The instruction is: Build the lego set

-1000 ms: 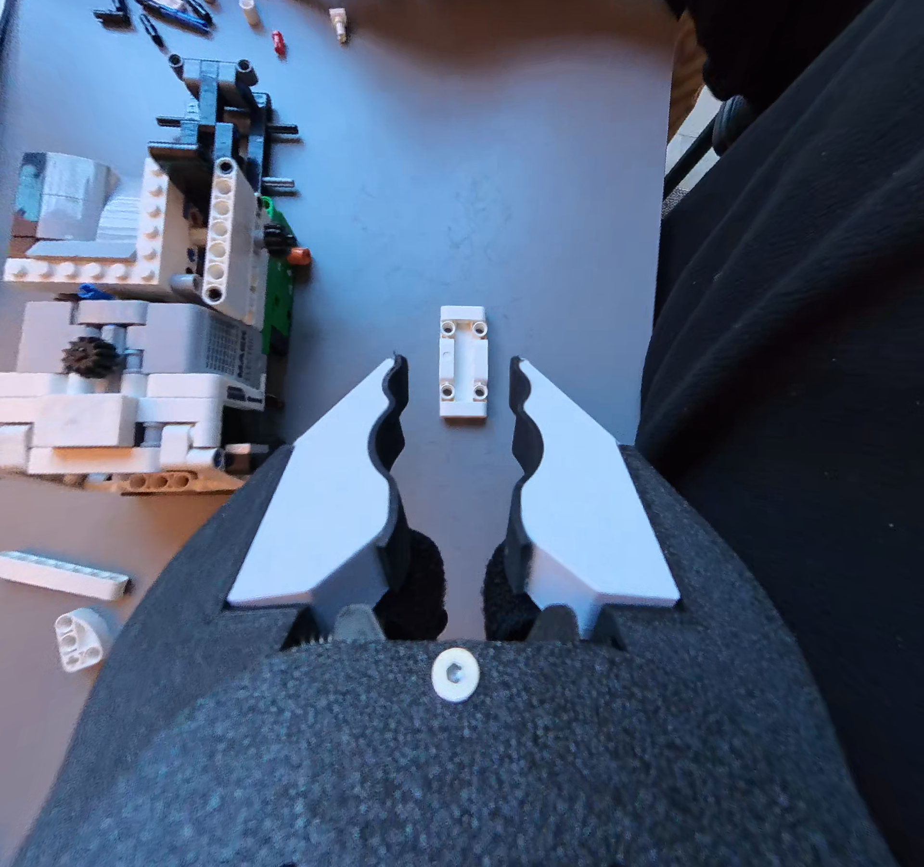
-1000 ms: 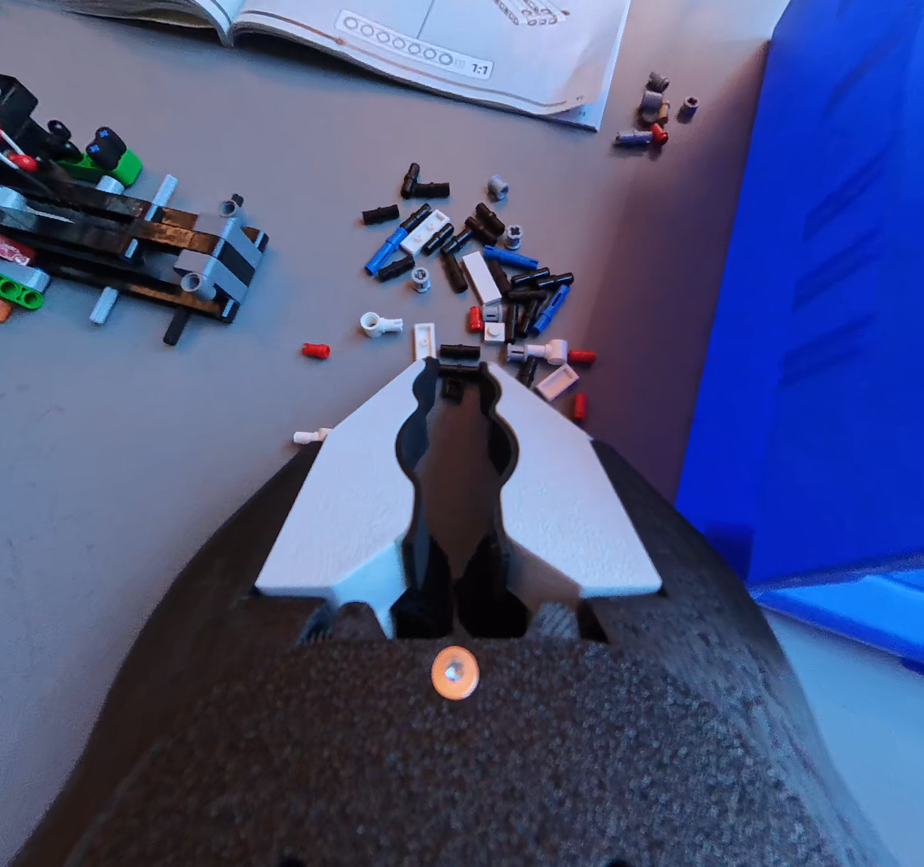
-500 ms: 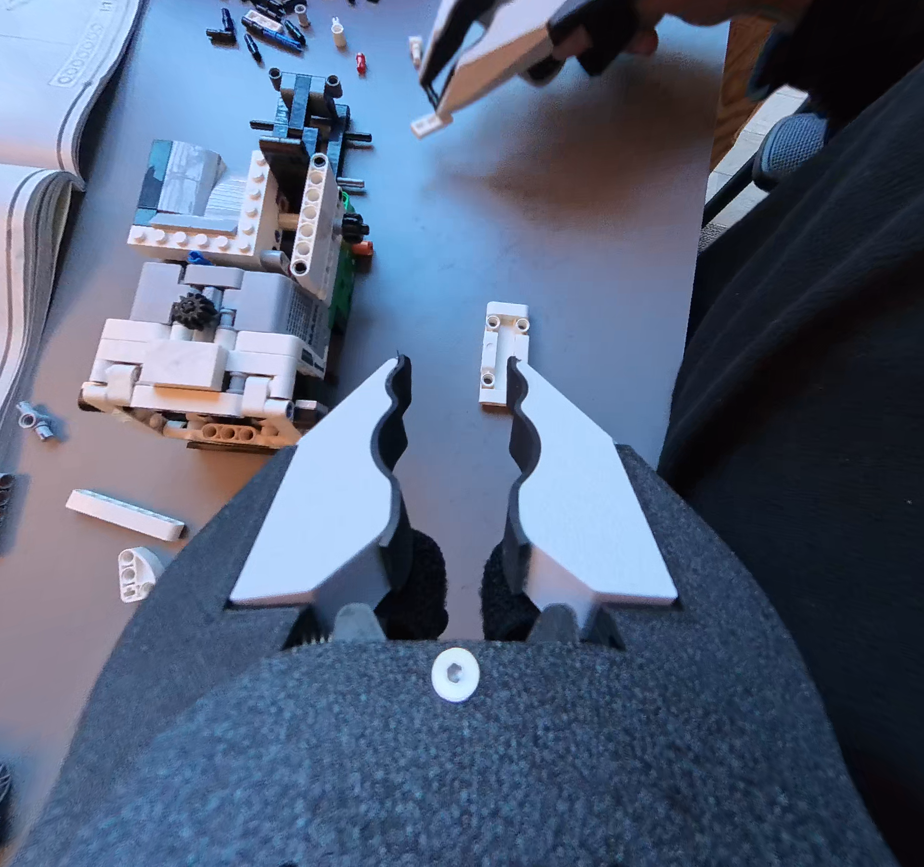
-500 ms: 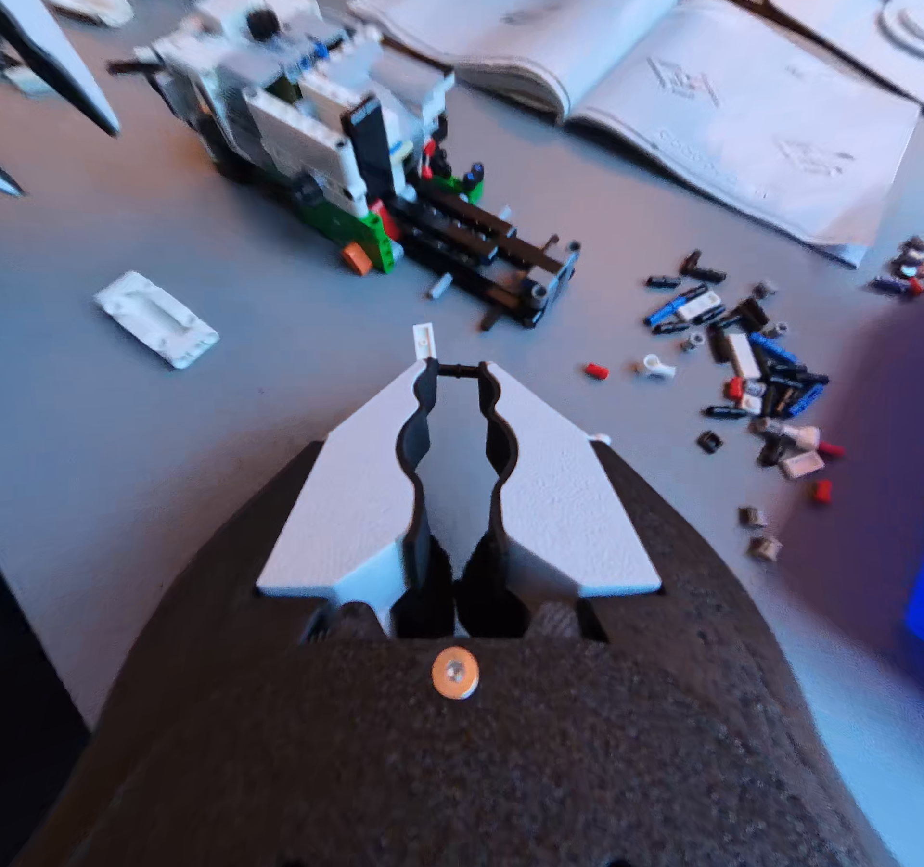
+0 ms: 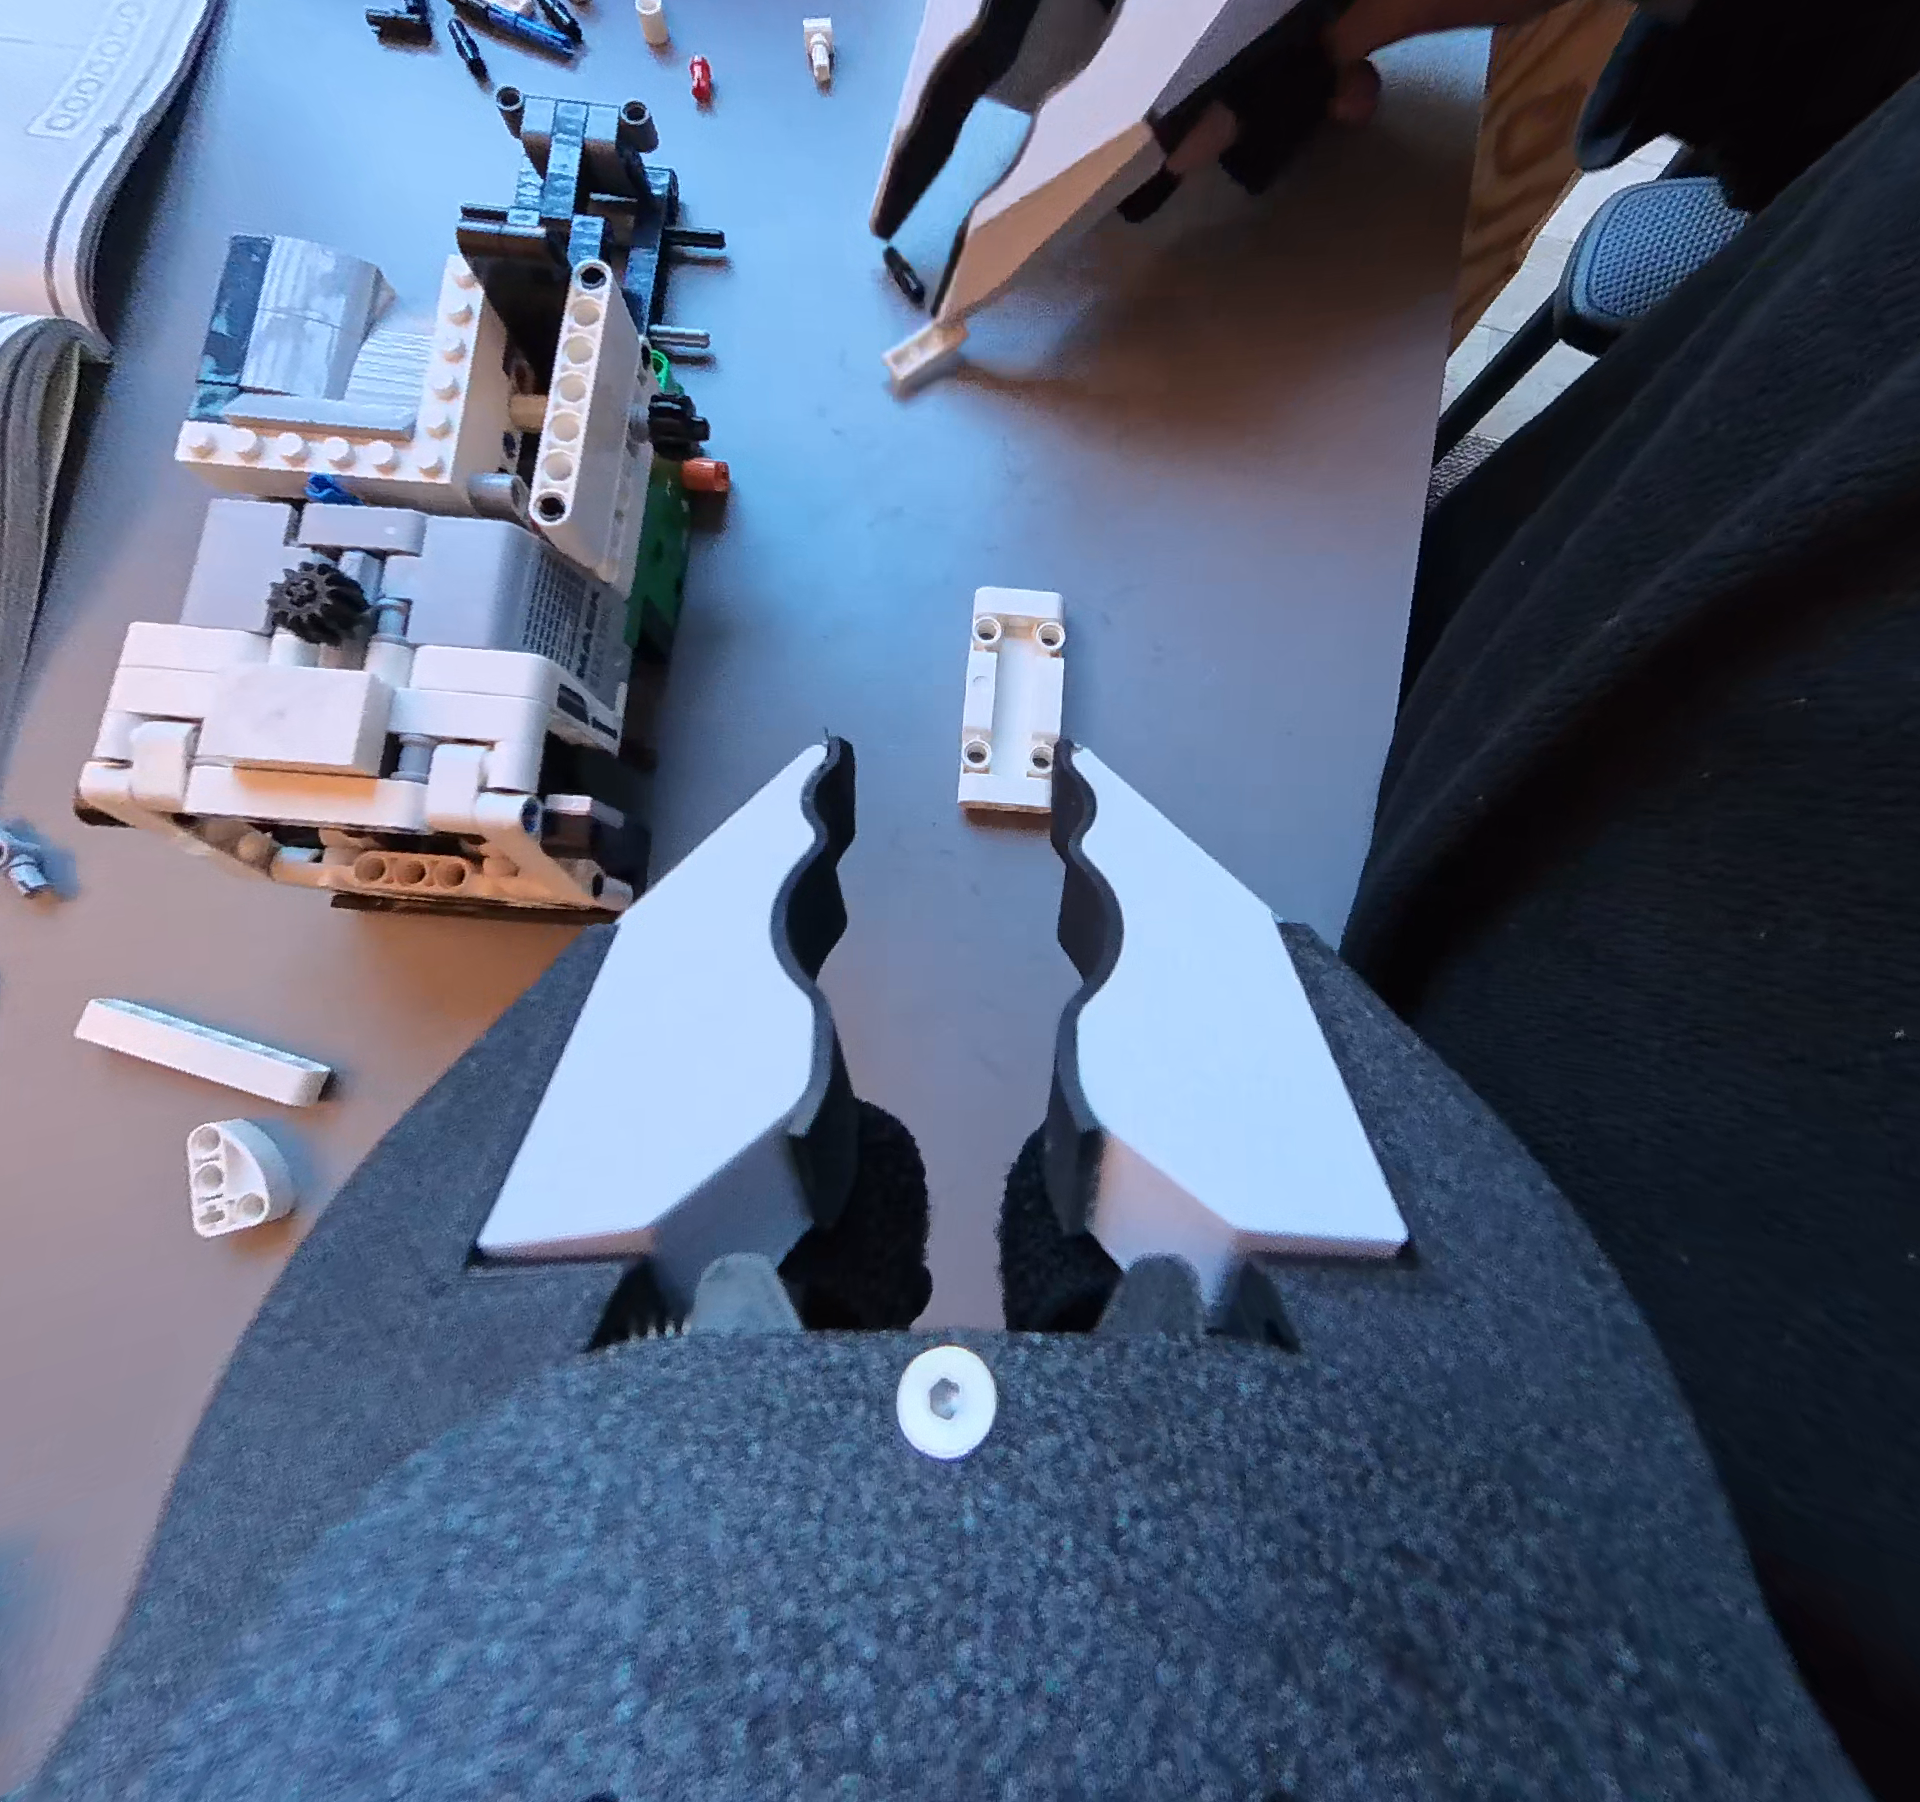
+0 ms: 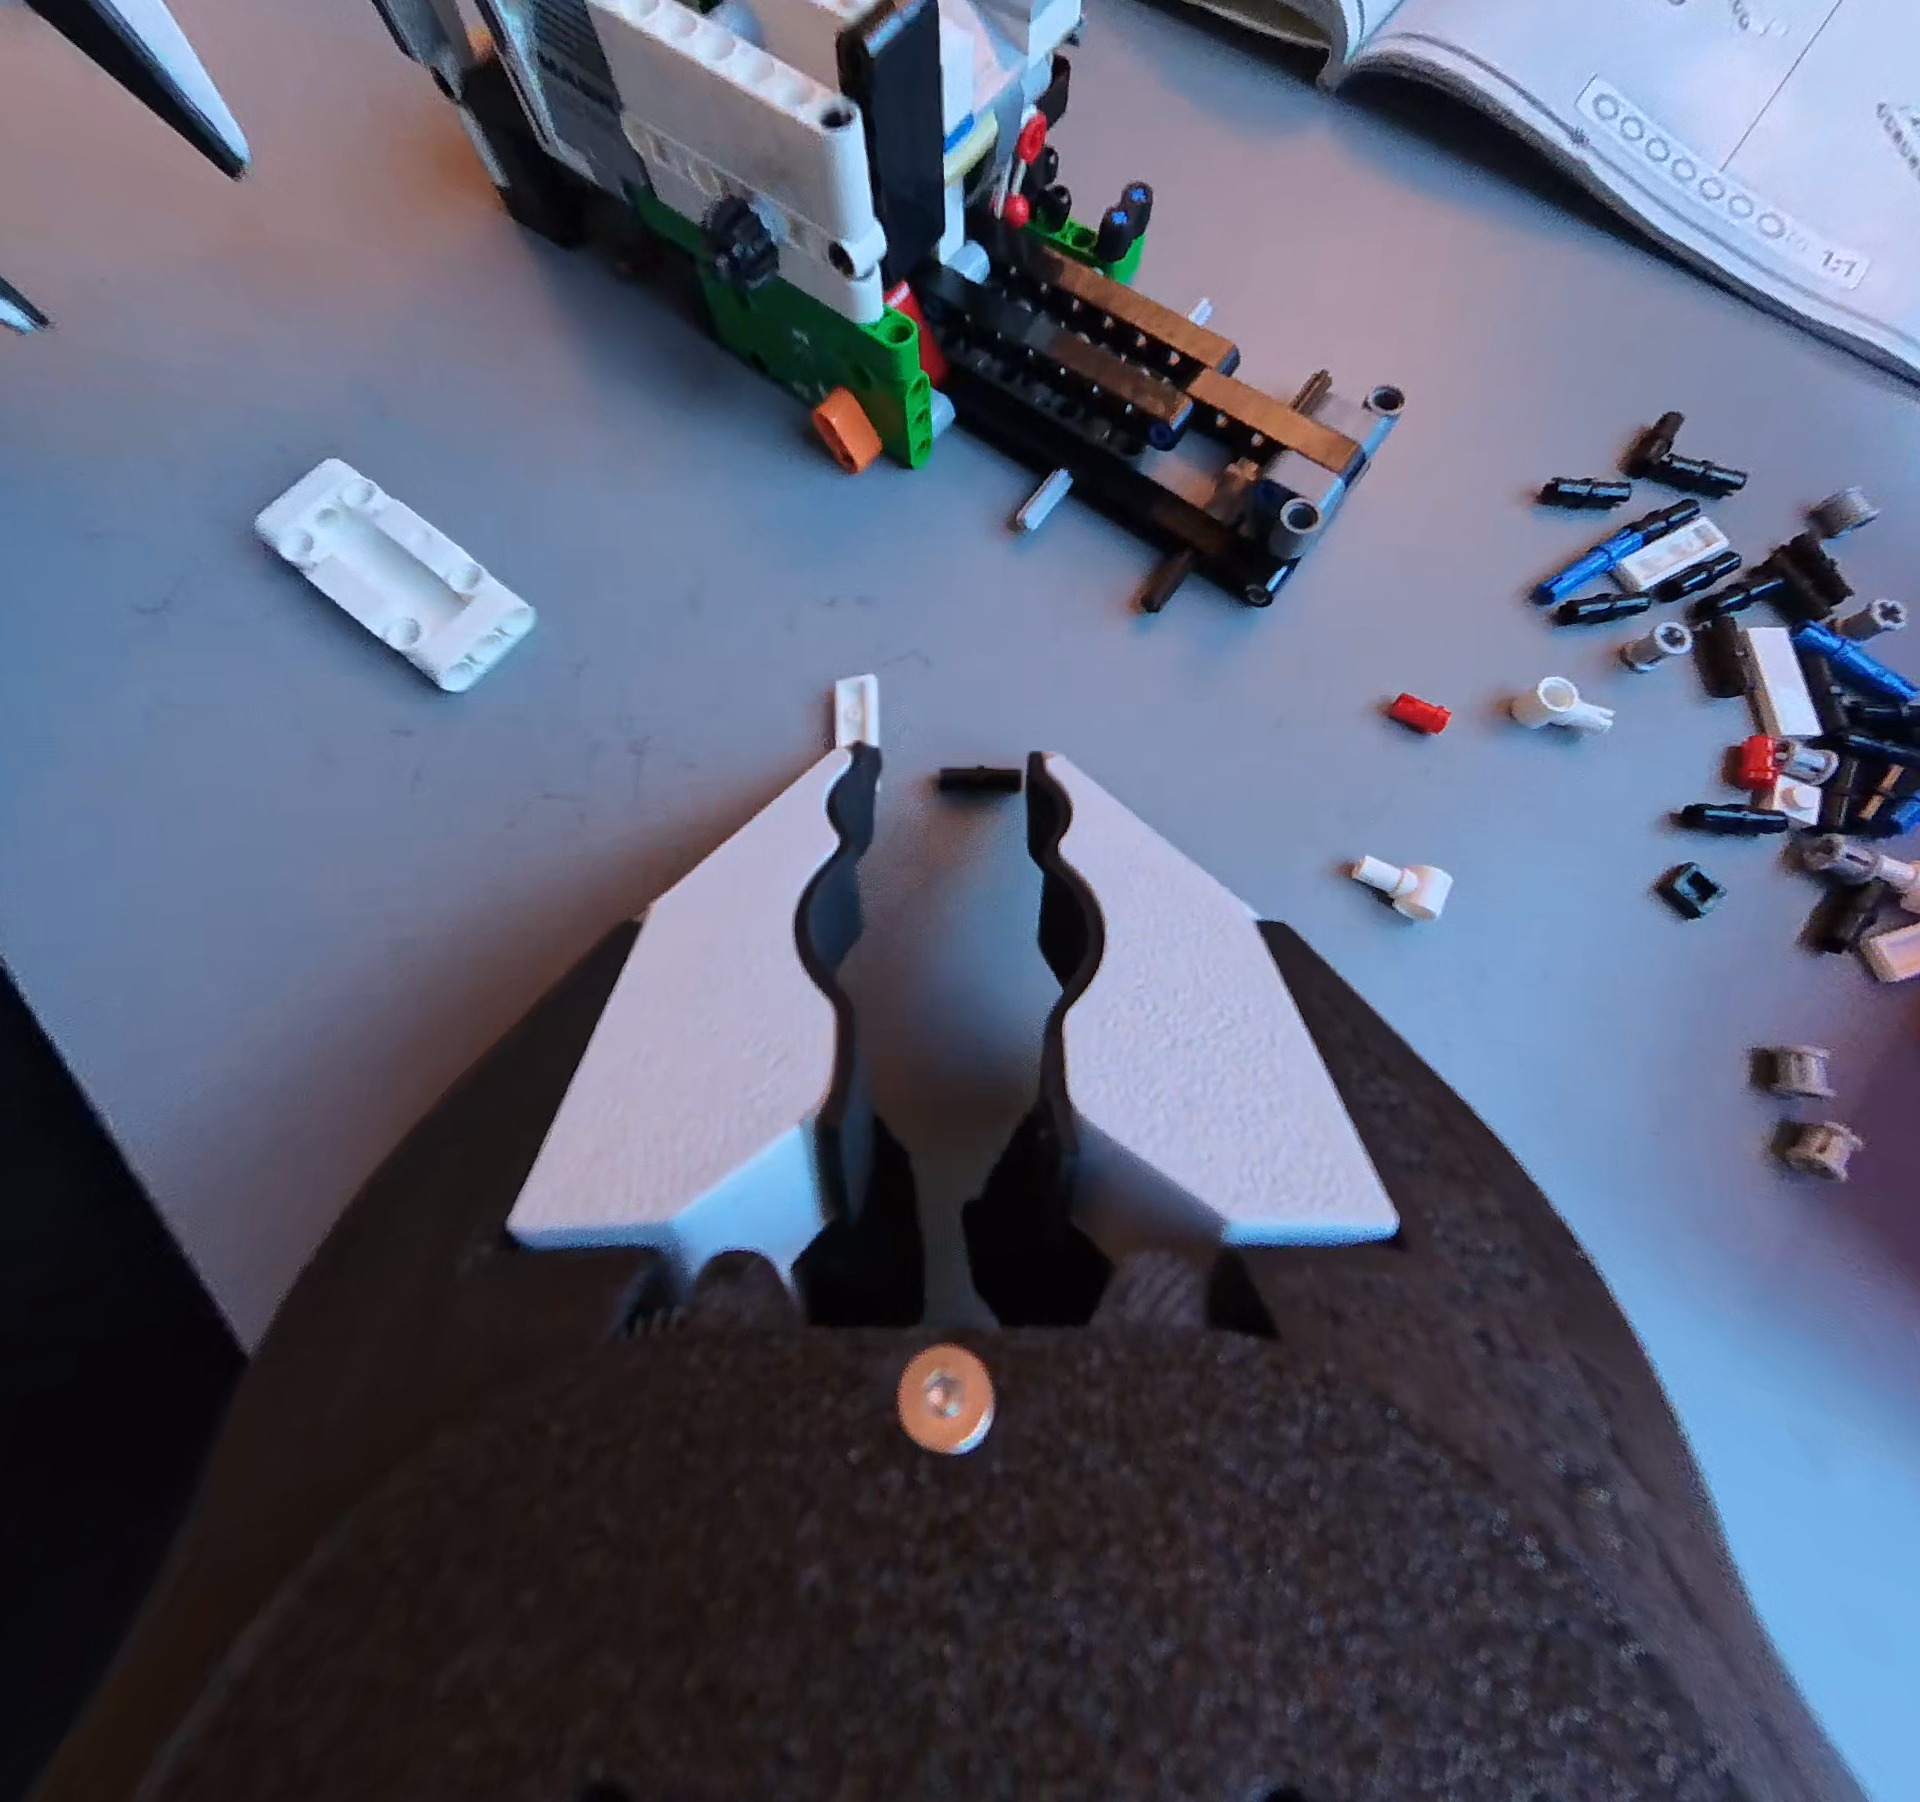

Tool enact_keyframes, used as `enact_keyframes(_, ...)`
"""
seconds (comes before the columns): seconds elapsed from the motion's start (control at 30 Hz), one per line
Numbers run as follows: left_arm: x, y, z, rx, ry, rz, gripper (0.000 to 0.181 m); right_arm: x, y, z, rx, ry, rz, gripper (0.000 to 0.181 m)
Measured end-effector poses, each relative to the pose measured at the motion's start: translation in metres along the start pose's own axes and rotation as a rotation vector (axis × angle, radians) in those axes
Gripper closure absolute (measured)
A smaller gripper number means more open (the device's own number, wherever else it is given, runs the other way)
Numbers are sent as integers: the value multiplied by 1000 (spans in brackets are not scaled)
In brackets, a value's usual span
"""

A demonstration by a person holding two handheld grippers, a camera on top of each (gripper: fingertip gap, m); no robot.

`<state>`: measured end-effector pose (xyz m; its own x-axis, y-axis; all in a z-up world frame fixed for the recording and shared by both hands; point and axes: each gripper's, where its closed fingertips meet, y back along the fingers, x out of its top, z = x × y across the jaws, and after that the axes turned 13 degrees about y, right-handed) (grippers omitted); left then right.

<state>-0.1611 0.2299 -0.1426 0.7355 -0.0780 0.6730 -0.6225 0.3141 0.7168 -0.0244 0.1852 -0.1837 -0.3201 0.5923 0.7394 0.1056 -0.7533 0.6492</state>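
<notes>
The part-built white, green and black lego truck (image 5: pixel 416 557) stands left of my left gripper (image 5: pixel 945 755), which is open and empty. A white plate with four corner holes (image 5: pixel 1013 703) lies just ahead of its right fingertip. My right gripper (image 6: pixel 951 765) is open, low over the table. A short black pin (image 6: pixel 977 778) lies between its tips, close to the right finger. A small white tile (image 6: pixel 857 708) sits at its left fingertip; I cannot tell whether it is stuck there. The truck (image 6: pixel 831 194) and the white plate (image 6: pixel 395 573) lie beyond. The right gripper (image 5: pixel 920 272) also shows in the left wrist view.
A pile of small pins and connectors (image 6: pixel 1766 661) lies to the right, an open instruction booklet (image 6: pixel 1558 38) behind it. A white beam (image 5: pixel 203 1051) and a small white rounded piece (image 5: pixel 234 1176) lie at the left. The table edge (image 5: pixel 1423 505) and a dark-clothed person are on the right. The grippers' ends are close to 15 cm from one another. The white plate (image 6: pixel 395 573) is closer to my left gripper, around 5 cm from its tips; the right tips are 11 cm off. My left wrist view (image 5: pixel 1014 696) looks at it from another angle.
My right gripper came from the parts pile toward the truck, lowered and opened, letting go of the black pin. My left gripper stayed open near the white plate.
</notes>
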Motion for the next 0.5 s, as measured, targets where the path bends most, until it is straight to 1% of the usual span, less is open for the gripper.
enact_keyframes(0.1, -1, 1, 0, 4, 0, 3, 145, 11, 6, -4, 24, -21, 55, 154)
enact_keyframes(0.23, -4, 3, 0, 8, 7, 8, 145, 15, 2, -17, 49, 55, 46, 156)
enact_keyframes(0.3, -6, 4, 0, 11, 9, 7, 145, 17, 0, -19, 44, 53, 47, 158)
enact_keyframes(0.33, -7, 4, 0, 14, 9, 6, 145, 17, 1, -21, 65, 46, 52, 158)
enact_keyframes(0.47, -9, 4, 0, 19, 10, 8, 145, 9, -1, -22, 61, 42, 8, 158)
enact_keyframes(0.5, -9, 4, 0, 16, 10, 10, 145, 6, -3, -21, 45, 58, -8, 161)
